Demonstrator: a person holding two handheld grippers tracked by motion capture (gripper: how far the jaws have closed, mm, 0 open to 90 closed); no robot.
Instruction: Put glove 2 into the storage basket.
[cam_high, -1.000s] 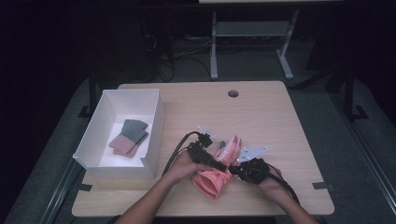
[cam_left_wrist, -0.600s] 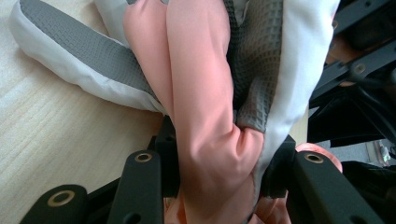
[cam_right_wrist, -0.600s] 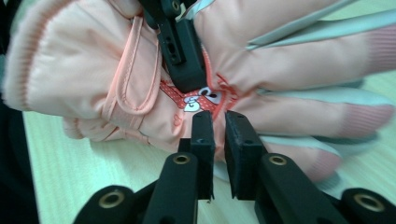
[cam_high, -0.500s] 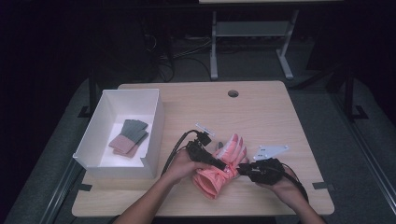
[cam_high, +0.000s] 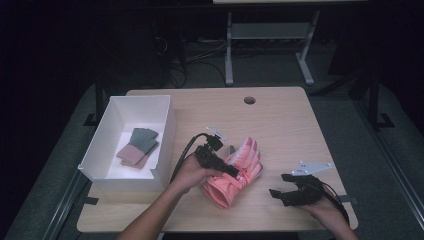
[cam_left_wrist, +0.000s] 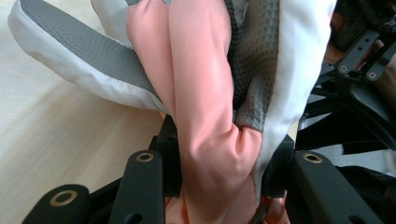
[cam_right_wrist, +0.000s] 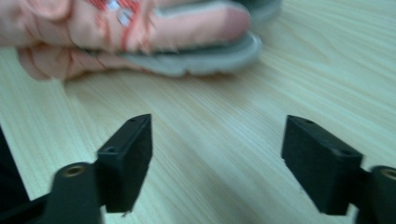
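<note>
Pink padded ski gloves (cam_high: 234, 172) with grey palms, at table's (cam_high: 280, 125) six o'clock: soft, light, compressible. Left gripper (cam_high: 235, 170) clenched on bunched fabric; right gripper (cam_high: 276, 192) has just been opening, nothing between. Best hold: cuff.

High view: the bench (cam_high: 280, 120) is evenly lit from above, while the floor and room around it fall into deep darkness with little detail. The white box (cam_high: 112, 131) is the brightest area, near overexposed on its walls. Shadows under the hands are soft and short. Overall sharpness is moderate, with a slight haze.

Left gripper view: bright, close-range, well exposed. The pink glove (cam_left_wrist: 201, 93) shows a soft sheen on its fabric; nearest parts at the bottom edge are slightly soft.

Right gripper view: warm light, bench grain streaked by motion blur. The glove at the top is out of focus, and the jaw edges are smeared.
</note>
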